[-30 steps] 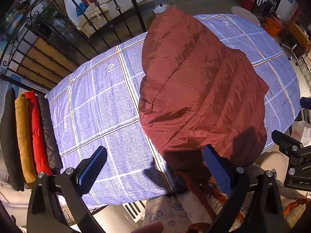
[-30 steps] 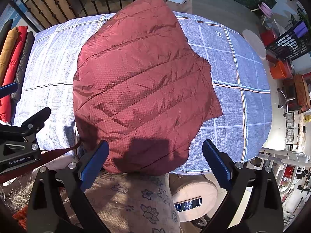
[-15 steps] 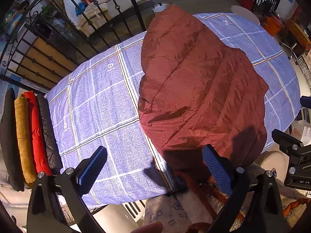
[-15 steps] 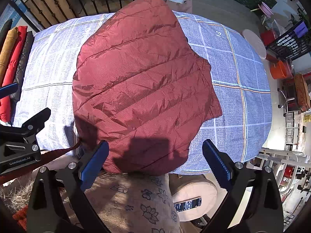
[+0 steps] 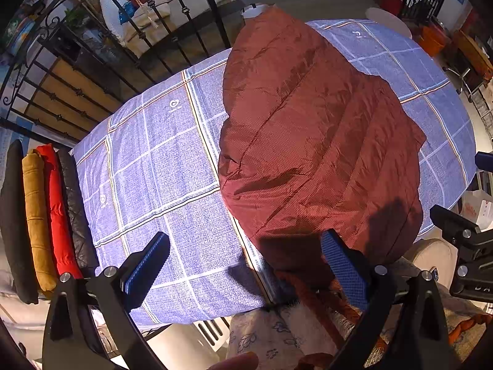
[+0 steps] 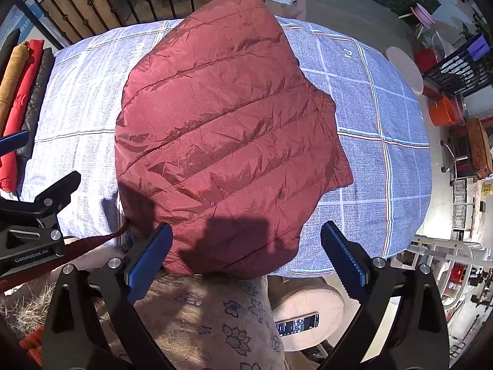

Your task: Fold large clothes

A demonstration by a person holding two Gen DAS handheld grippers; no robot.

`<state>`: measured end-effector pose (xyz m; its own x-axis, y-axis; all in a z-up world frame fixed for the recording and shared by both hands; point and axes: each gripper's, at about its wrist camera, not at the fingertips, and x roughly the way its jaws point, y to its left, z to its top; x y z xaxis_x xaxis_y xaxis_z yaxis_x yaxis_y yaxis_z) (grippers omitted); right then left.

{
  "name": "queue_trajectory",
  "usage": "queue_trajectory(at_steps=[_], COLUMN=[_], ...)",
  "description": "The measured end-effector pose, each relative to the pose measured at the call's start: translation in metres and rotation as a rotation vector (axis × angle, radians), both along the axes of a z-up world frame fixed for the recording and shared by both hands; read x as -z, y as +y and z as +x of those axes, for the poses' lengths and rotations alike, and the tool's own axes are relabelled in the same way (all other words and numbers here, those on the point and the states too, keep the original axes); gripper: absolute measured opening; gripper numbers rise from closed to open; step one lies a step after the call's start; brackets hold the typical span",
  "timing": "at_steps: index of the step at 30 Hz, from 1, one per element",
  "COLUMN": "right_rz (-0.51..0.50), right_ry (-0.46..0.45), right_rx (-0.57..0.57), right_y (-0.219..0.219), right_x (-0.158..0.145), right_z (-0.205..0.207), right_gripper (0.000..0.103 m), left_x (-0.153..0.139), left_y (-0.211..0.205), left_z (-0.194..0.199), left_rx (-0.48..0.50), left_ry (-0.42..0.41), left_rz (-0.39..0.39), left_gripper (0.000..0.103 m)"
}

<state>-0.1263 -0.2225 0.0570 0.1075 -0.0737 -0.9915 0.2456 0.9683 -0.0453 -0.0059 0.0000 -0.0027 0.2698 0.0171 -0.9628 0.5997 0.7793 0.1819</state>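
Note:
A dark red quilted jacket (image 5: 314, 141) lies folded on the blue checked tablecloth (image 5: 160, 166); it also shows in the right wrist view (image 6: 228, 135), its near edge reaching the table's front edge. My left gripper (image 5: 245, 269) is open and empty, held above the table's near edge, left of the jacket's near end. My right gripper (image 6: 246, 257) is open and empty, held over the jacket's near edge. Each gripper's body shows at the side of the other's view.
Several folded garments, black, mustard, red and dark quilted (image 5: 40, 215), lie in a row at the table's left end. A black iron railing (image 5: 129, 43) runs behind the table. A floral cushion (image 6: 209, 317) and a round stool (image 6: 308, 311) are below the front edge.

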Motion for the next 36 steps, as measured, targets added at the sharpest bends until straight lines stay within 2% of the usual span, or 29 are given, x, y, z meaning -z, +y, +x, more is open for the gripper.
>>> queue_trajectory(at_steps=[36], right_rz=[0.011], right_ry=[0.01], right_rx=[-0.005], right_y=[0.0015], right_x=[0.0034], right_z=[0.0029], right_gripper=[0.095], left_x=[0.0086], left_y=[0.0032], left_z=[-0.0066], left_rx=[-0.008], left_ry=[0.022], left_rz=[0.004], left_gripper=[0.097])
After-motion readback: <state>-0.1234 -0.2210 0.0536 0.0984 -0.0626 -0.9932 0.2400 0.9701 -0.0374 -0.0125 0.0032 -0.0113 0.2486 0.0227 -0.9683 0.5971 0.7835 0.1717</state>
